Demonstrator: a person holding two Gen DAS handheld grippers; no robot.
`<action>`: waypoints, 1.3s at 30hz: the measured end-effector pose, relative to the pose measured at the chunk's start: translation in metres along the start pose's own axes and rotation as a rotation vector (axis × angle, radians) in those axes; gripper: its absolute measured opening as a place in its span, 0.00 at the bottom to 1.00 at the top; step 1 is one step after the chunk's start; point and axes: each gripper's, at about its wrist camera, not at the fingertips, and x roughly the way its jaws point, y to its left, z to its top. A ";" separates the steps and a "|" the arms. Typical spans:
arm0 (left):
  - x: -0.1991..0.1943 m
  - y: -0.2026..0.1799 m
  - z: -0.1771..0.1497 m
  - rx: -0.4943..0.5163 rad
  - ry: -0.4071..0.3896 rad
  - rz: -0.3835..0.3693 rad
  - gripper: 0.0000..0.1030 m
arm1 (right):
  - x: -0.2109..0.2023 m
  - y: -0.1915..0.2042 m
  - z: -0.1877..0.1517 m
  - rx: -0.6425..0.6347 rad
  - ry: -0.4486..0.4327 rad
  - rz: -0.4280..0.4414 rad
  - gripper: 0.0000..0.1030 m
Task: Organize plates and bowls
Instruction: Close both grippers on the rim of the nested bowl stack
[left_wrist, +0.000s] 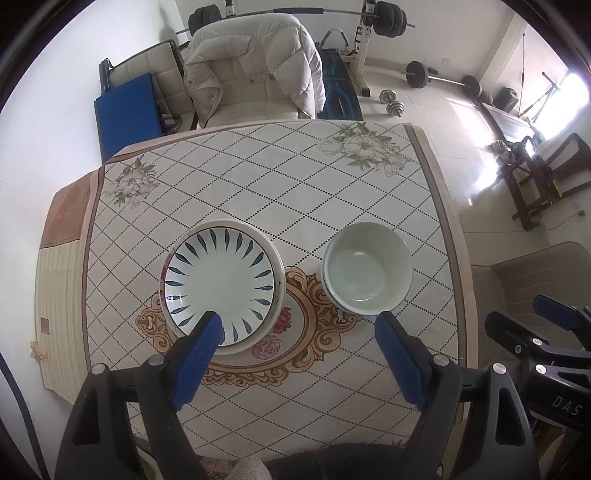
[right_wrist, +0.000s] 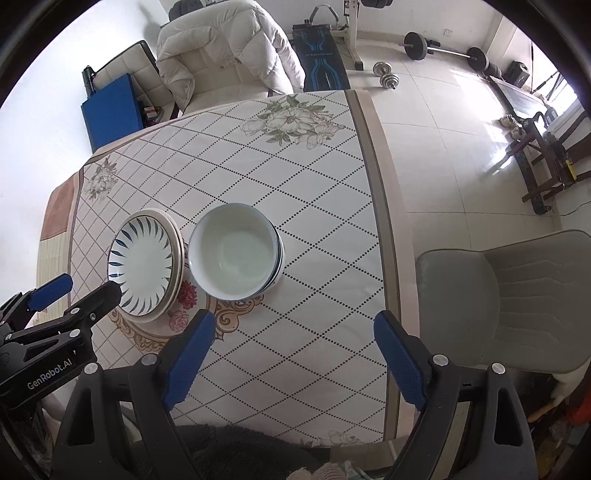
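Observation:
A stack of plates (left_wrist: 221, 280), the top one white with blue leaf strokes, sits on the table (left_wrist: 258, 177) left of centre. A stack of white bowls (left_wrist: 369, 269) with blue rims stands to its right. Both stacks show in the right wrist view, plates (right_wrist: 144, 262) and bowls (right_wrist: 236, 251). My left gripper (left_wrist: 299, 325) is open and empty, held above the table's near part, its left fingertip over the plates' near edge. My right gripper (right_wrist: 291, 325) is open and empty, above the table to the right of the bowls. The right gripper also shows in the left wrist view (left_wrist: 524, 321), and the left in the right wrist view (right_wrist: 85, 288).
The table has a diamond-patterned cloth with flower prints. A chair with a white padded jacket (left_wrist: 255, 62) stands at the far side. A grey chair (right_wrist: 498, 302) is at the right edge. Weights (left_wrist: 443, 77) and a bench lie on the floor beyond.

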 end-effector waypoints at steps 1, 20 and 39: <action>-0.006 0.000 -0.002 -0.003 -0.010 -0.002 0.82 | -0.007 0.002 -0.003 -0.002 -0.012 0.002 0.87; -0.046 0.004 -0.025 -0.023 -0.118 0.026 0.82 | -0.072 0.023 -0.037 -0.074 -0.174 -0.072 0.94; 0.059 -0.014 0.054 0.130 0.007 0.033 0.82 | 0.032 -0.018 0.005 0.028 -0.106 0.006 0.94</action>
